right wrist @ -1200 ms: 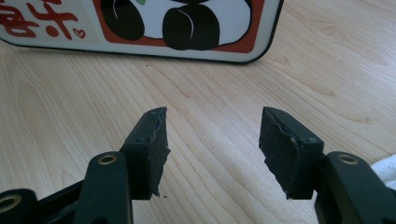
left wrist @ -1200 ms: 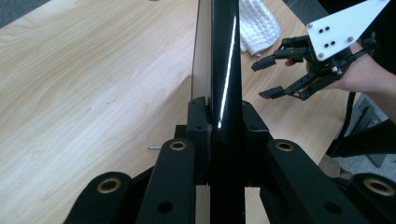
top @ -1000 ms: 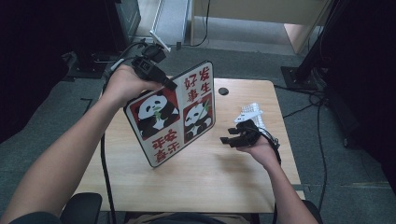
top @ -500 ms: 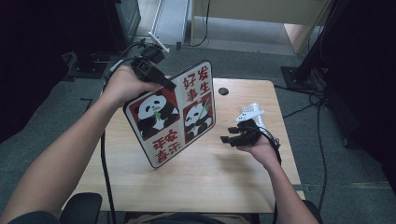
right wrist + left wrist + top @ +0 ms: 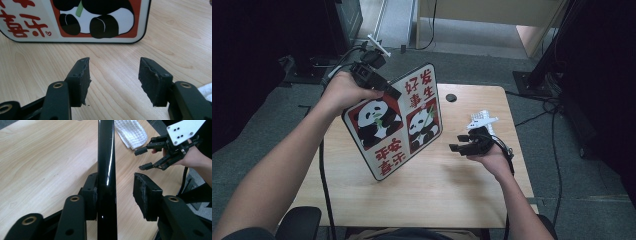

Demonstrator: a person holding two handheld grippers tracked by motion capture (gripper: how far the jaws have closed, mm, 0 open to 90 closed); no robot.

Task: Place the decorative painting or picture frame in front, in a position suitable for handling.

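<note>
A black-edged board printed with pandas and red characters (image 5: 397,122) stands tilted on the wooden table (image 5: 437,190), resting on its lower edge. My left gripper (image 5: 384,90) is at its upper edge. Its jaws have just been opening. In the left gripper view the board's thin edge (image 5: 107,157) runs up between the jaws of my left gripper (image 5: 116,180), lying against the left pad (image 5: 92,195), with a clear gap to the right pad. My right gripper (image 5: 460,144) hovers open to the board's right, low over the table. In its own view the right gripper (image 5: 113,62) faces the board's lower corner (image 5: 75,20).
A white waffle cloth (image 5: 482,120) lies behind the right hand. A small black round thing (image 5: 451,97) sits near the table's far edge. Cables trail from both grippers. Dark equipment stands on the floor around the table.
In the high view the board and both hands keep their places.
</note>
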